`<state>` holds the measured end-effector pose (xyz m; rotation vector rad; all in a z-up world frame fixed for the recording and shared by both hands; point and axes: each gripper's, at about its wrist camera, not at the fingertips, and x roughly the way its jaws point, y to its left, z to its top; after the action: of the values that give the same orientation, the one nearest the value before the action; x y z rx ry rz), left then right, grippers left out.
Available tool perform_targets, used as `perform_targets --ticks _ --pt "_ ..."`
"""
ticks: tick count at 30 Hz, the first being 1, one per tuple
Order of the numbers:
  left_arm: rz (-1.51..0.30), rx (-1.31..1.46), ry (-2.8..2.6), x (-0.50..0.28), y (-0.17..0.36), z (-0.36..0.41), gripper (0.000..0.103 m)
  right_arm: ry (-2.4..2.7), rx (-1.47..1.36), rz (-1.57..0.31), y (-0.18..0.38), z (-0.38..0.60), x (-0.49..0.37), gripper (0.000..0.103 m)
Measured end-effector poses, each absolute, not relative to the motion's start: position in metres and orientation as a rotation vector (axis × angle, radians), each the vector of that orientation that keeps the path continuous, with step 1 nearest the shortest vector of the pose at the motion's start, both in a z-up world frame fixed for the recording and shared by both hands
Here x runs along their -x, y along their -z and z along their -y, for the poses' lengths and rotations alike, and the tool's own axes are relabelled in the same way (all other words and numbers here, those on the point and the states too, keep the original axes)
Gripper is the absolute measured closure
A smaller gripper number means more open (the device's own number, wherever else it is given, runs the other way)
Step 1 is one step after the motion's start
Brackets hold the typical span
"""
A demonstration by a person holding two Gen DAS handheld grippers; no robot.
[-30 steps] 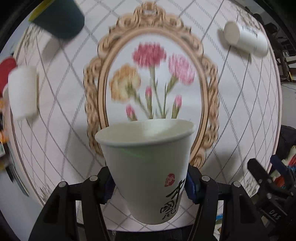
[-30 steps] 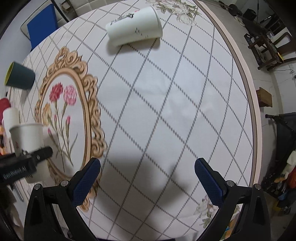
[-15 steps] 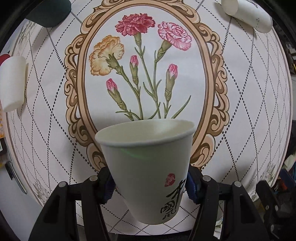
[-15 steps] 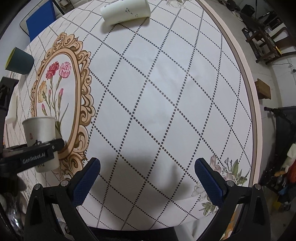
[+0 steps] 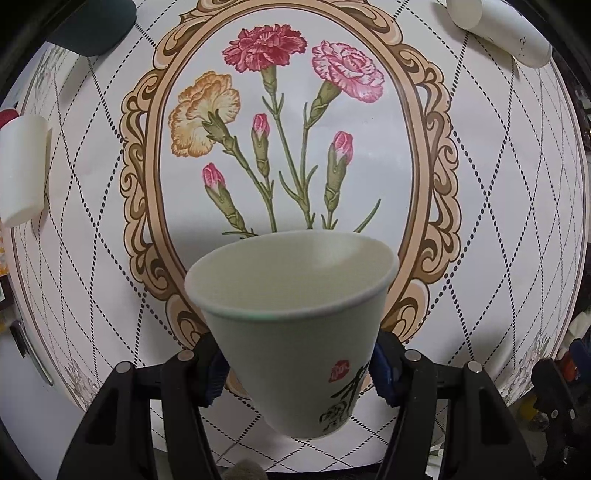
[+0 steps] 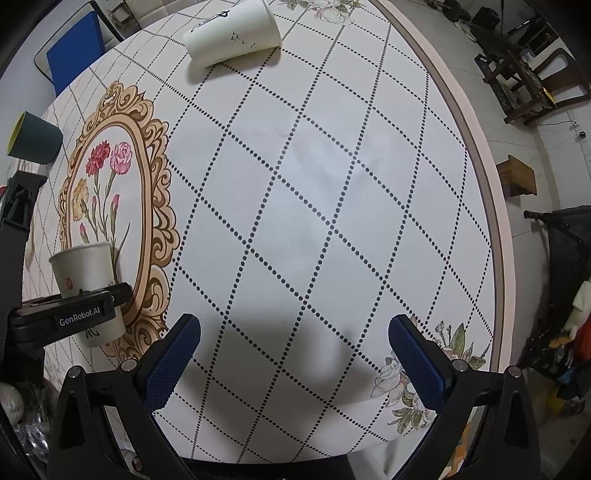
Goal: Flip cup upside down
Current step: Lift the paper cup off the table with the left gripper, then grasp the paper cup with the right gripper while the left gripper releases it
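My left gripper (image 5: 297,369) is shut on a white paper cup (image 5: 295,332) with a red stamp and black brush writing. The cup is held mouth up, tilted a little so its inside shows, above the flower picture on the tablecloth. The right wrist view shows the same cup (image 6: 86,273) and the left gripper (image 6: 74,317) at the far left, above the table. My right gripper (image 6: 293,362) is open and empty over the table's near edge.
A white paper cup (image 6: 232,33) lies on its side at the far end; it also shows in the left wrist view (image 5: 498,26). A dark teal cup (image 6: 33,138) lies at the left. Another white cup (image 5: 22,170) stands mouth down. The table rim (image 6: 476,155) curves right.
The left gripper has lifted the cup higher above the table and tilted its mouth toward the camera. The right gripper stays open and has drawn back toward the near edge.
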<state>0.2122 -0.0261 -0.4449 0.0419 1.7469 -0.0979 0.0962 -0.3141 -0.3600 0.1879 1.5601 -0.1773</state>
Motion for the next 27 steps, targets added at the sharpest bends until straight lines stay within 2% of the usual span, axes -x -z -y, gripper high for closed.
perform_targets --ticks 1,2,4,5,14,23,27 --pt "-1.744 -0.040 0.096 -0.213 0.447 0.027 0.040 0.179 -0.190 -1.559 0.360 0.315 -0.097 0.000" --pt "-1.738 -0.036 0.095 -0.213 0.446 0.026 0.032 0.181 -0.192 -1.558 0.360 0.317 -0.097 0.000" --pt "-1.734 -0.034 0.096 -0.210 0.440 0.023 0.024 0.184 -0.197 -1.557 0.359 0.320 -0.100 0.000" --pt "-1.733 -0.033 0.096 -0.211 0.441 0.024 0.023 0.185 -0.198 -1.556 0.358 0.318 -0.100 0.000" --pt "-1.697 0.024 0.101 -0.212 0.420 0.016 0.022 0.191 -0.213 -1.552 0.356 0.326 -0.101 0.000" --pt "-1.545 0.146 0.095 -0.177 0.338 -0.019 0.022 0.130 -0.214 -1.520 0.338 0.317 -0.095 0.000" --pt "-1.487 0.133 -0.014 -0.152 0.327 -0.046 0.022 0.064 -0.247 -1.512 0.339 0.297 -0.095 0.000"
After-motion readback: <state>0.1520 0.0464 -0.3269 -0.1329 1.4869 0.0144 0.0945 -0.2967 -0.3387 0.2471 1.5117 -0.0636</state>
